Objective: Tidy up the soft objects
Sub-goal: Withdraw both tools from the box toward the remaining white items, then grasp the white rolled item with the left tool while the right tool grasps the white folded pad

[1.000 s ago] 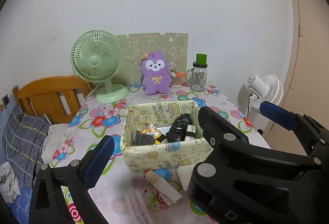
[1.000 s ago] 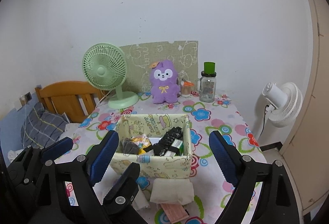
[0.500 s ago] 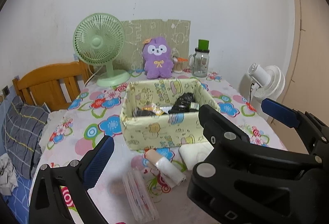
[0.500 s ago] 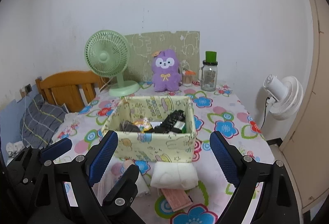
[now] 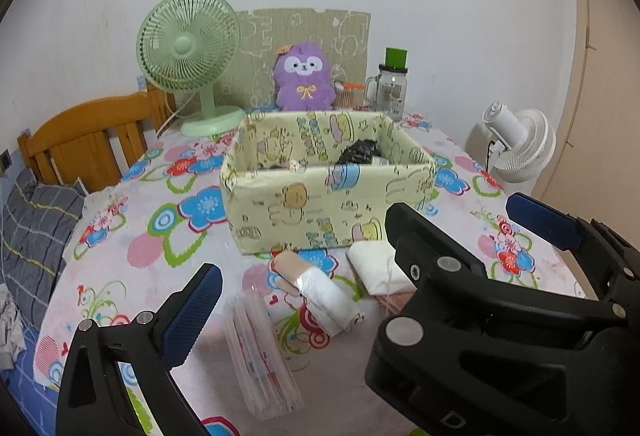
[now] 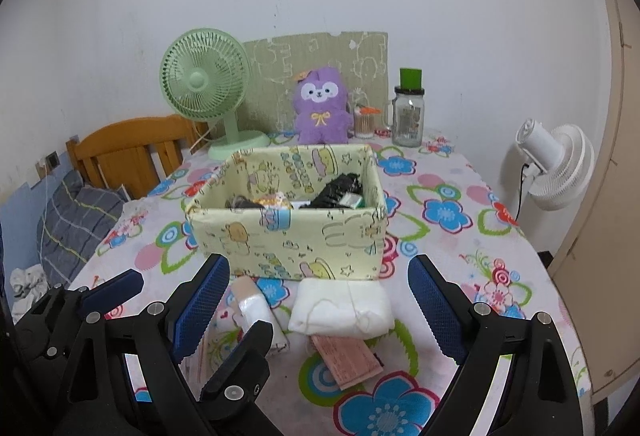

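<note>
Soft bundles lie on the flowered desk (image 6: 460, 172) just in front of the patterned fabric box (image 6: 288, 236): a folded white cloth pad (image 6: 340, 310), a rolled pale bundle wrapped in clear film (image 5: 320, 288) to its left, and a flat pink packet (image 6: 346, 360) partly under the pad's near edge. The pad looks light and squashy, so it should give under pressure and droop if pinched at a corner; taking it across its thick middle looks safest. A loose thread on it could snag. The roll's film looks slippery, so a hold across its middle rather than at an end seems wiser. The right gripper (image 6: 316, 300) has its jaws spread wide and empty, framing the pad without touching it. The left gripper (image 5: 360, 256) also has its jaws wide apart, holding nothing, above the roll
</note>
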Available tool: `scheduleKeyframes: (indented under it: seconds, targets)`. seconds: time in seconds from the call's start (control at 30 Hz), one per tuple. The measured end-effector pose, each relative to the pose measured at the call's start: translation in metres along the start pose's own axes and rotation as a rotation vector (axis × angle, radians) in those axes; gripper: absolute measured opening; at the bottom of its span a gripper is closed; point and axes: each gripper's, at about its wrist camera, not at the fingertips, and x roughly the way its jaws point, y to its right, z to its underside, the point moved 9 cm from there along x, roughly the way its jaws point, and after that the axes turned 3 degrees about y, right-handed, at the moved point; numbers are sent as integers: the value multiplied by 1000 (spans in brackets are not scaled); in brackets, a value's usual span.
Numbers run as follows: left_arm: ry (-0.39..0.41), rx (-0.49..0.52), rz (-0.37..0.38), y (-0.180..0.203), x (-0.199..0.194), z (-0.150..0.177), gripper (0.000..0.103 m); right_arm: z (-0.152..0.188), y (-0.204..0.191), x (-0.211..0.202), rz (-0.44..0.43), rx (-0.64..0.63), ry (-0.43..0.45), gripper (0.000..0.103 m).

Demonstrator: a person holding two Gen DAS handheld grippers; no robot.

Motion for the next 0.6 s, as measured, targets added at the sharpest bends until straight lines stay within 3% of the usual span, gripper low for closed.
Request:
scheduleKeyframes:
  seconds: [0.43, 0.6]
  targets:
    - [-68, -7, 11, 0, 26, 20, 101, 25, 8, 27, 18, 15, -74, 93]
    - [-96, -5, 4, 0, 41, 23, 96, 31, 11, 41, 23, 23, -109, 93]
